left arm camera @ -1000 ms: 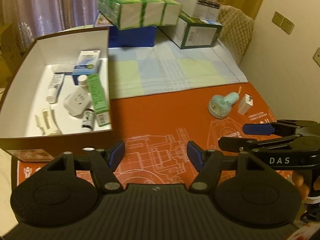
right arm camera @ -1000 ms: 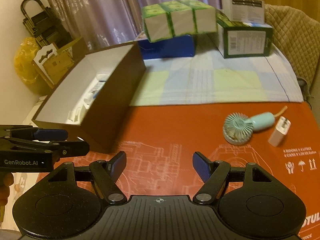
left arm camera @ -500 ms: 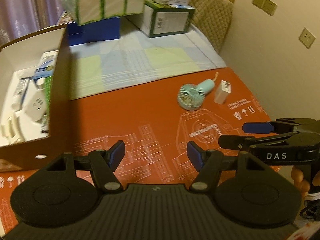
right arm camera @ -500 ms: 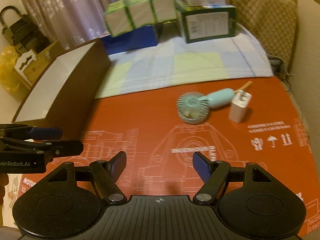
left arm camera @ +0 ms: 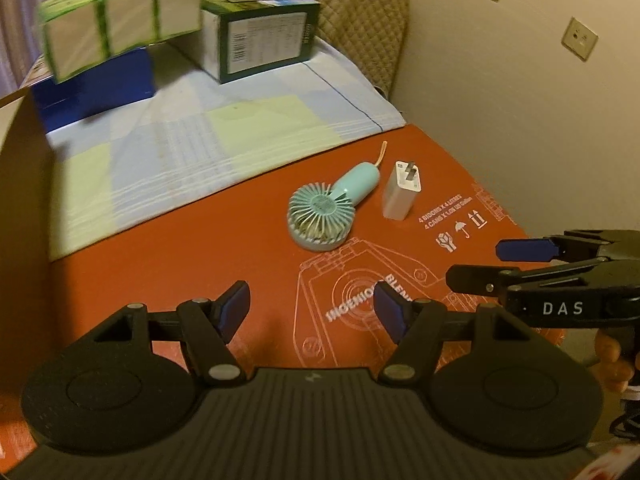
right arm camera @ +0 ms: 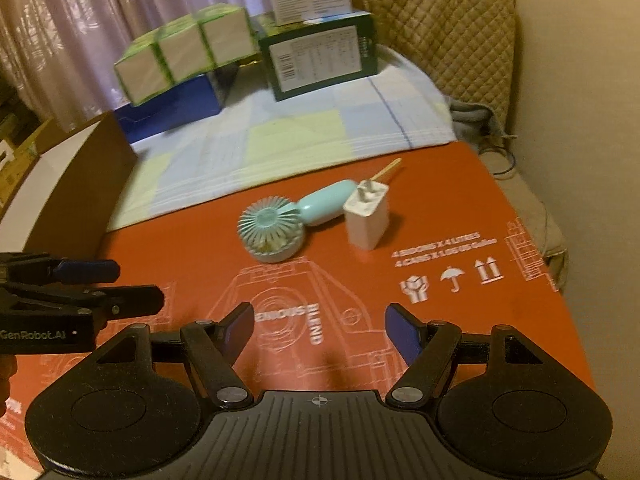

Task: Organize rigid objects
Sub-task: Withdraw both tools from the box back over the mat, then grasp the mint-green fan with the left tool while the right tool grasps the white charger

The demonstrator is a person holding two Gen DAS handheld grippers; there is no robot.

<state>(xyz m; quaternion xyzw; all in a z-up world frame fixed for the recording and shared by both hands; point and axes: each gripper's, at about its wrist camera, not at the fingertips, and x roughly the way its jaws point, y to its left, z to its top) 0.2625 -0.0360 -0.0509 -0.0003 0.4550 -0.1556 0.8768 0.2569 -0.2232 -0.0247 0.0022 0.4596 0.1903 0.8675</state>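
A teal hand-held fan (left arm camera: 324, 216) (right arm camera: 276, 228) lies on the orange mat (left arm camera: 200, 248) (right arm camera: 460, 208). A white plug adapter (left arm camera: 402, 190) (right arm camera: 368, 216) stands just right of it, prongs up. My left gripper (left arm camera: 312, 312) is open and empty, hovering above the mat short of the fan. My right gripper (right arm camera: 320, 328) is open and empty, also short of the fan; it shows side-on in the left wrist view (left arm camera: 496, 264). The left gripper shows at the left edge of the right wrist view (right arm camera: 132, 284).
The brown storage box's wall (left arm camera: 24, 208) (right arm camera: 68, 192) stands at the left. A checked cloth (left arm camera: 192, 144) covers the back of the table, with green-white cartons (right arm camera: 184, 52), a blue box (right arm camera: 172, 108) and a dark green box (right arm camera: 320, 56). A quilted chair (right arm camera: 440, 36) and wall are at the right.
Both grippers have swung right, away from the storage box, and moved closer to the fan and adapter. The box's contents have left the view. Both grippers stay open.
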